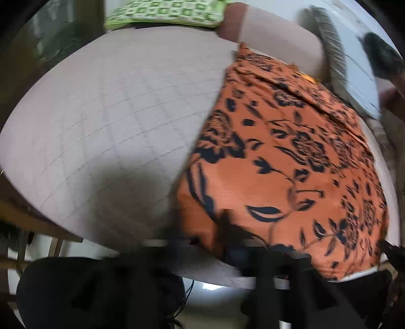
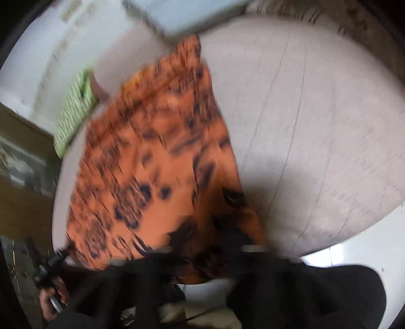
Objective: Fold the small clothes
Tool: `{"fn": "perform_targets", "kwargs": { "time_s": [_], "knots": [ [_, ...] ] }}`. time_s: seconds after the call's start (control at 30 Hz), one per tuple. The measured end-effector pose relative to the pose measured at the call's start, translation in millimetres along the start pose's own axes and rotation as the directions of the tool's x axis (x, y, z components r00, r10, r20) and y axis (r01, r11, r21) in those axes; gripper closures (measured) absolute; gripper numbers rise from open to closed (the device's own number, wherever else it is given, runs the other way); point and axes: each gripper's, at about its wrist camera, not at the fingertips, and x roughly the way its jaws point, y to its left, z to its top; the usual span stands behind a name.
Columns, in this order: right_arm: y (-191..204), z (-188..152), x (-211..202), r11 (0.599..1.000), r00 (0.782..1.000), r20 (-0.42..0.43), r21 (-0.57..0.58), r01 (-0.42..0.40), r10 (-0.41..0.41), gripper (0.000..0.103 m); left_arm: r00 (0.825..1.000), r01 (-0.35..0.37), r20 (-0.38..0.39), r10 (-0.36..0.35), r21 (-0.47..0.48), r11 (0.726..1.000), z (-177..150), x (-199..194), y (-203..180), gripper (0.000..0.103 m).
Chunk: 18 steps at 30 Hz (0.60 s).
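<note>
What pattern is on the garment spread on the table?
Orange garment with a black floral and leaf print; sharpest in the left wrist view.

I see matt woven cloth in the orange garment [image 1: 291,162], printed with black flowers. The bed cover [image 1: 114,114] beneath looks like soft quilted fabric, pale and dull. The green pillow [image 1: 162,12] is patterned cloth. My tongs look matt black plastic.
</note>
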Motion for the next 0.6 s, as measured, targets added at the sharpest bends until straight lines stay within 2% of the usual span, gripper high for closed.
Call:
{"fn": "perform_targets", "kwargs": {
  "time_s": [0.07, 0.13, 0.2, 0.27, 0.33, 0.37, 0.4, 0.43, 0.47, 0.5, 0.53, 0.57, 0.6],
  "knots": [
    [-1.2, 3.2, -6.5, 0.999, 1.0, 0.0, 0.023, -0.026, 0.026, 0.096, 1.0, 0.003, -0.006, -0.003, 0.007, 1.0, 0.6, -1.0, -0.7, 0.095],
    [6.3, 1.9, -34.5, 0.998, 0.996, 0.062, 0.01, -0.07, 0.069, 0.1, 0.999, 0.035, 0.012, -0.035, -0.015, 0.999, 0.6, -12.9, 0.3, 0.096],
    [13.7, -2.3, -73.1, 0.997, 0.986, 0.148, 0.0, -0.081, 0.08, 0.1, 0.99, 0.07, 0.124, -0.068, -0.012, 0.997, -4.0, -52.0, 1.1, 0.096],
    [4.8, -4.3, -94.0, 0.999, 0.98, 0.198, 0.019, -0.034, 0.029, 0.1, 0.986, 0.066, 0.153, -0.064, -0.01, 0.998, -8.9, -63.4, 1.3, 0.095],
    [-14.0, -3.2, -79.2, 0.997, 0.987, 0.152, 0.058, 0.046, -0.054, 0.096, 0.997, 0.058, 0.059, -0.056, -0.041, 0.997, -8.5, -36.0, 5.4, 0.095],
    [-27.5, -3.6, -63.8, 0.992, 0.995, 0.077, 0.115, 0.056, -0.065, 0.095, 0.999, 0.028, -0.043, -0.032, -0.078, 0.997, -9.5, -9.5, 10.0, 0.093],
    [-33.2, -6.7, -57.0, 0.988, 0.998, 0.045, 0.147, 0.041, -0.048, 0.094, 0.995, 0.035, -0.091, -0.046, -0.118, 0.992, -11.6, 2.8, 15.1, 0.09],
    [-33.5, -11.3, -57.4, 0.99, 0.998, 0.056, 0.14, 0.008, -0.016, 0.089, 0.995, 0.05, -0.075, -0.061, -0.147, 0.988, -12.8, 2.1, 18.5, 0.09],
    [-26.9, -15.8, -61.8, 0.995, 0.996, 0.092, 0.099, -0.012, 0.003, 0.081, 0.997, 0.065, -0.027, -0.07, -0.163, 0.985, -11.7, -6.0, 20.2, 0.082],
    [-21.4, -18.1, -64.9, 0.998, 0.994, 0.109, 0.067, -0.01, 0.003, 0.042, 0.998, 0.068, 0.017, -0.066, -0.168, 0.983, -9.8, -14.1, 20.7, 0.061],
    [-16.9, -17.0, -64.9, 0.998, 0.993, 0.12, 0.06, -0.009, 0.002, 0.004, 0.996, 0.058, 0.07, -0.046, -0.169, 0.984, -6.5, -23.7, 20.2, 0.048],
    [-15.2, -16.8, -65.7, 0.998, 0.988, 0.151, 0.065, -0.018, 0.008, 0.004, 0.994, 0.048, 0.105, -0.03, -0.168, 0.985, -5.4, -30.2, 19.7, 0.03],
    [-14.2, -14.3, -68.0, 0.997, 0.986, 0.164, 0.07, -0.029, 0.017, 0.004, 0.987, 0.036, 0.161, -0.011, -0.158, 0.987, -4.2, -37.7, 17.6, 0.028]
  ]
}}
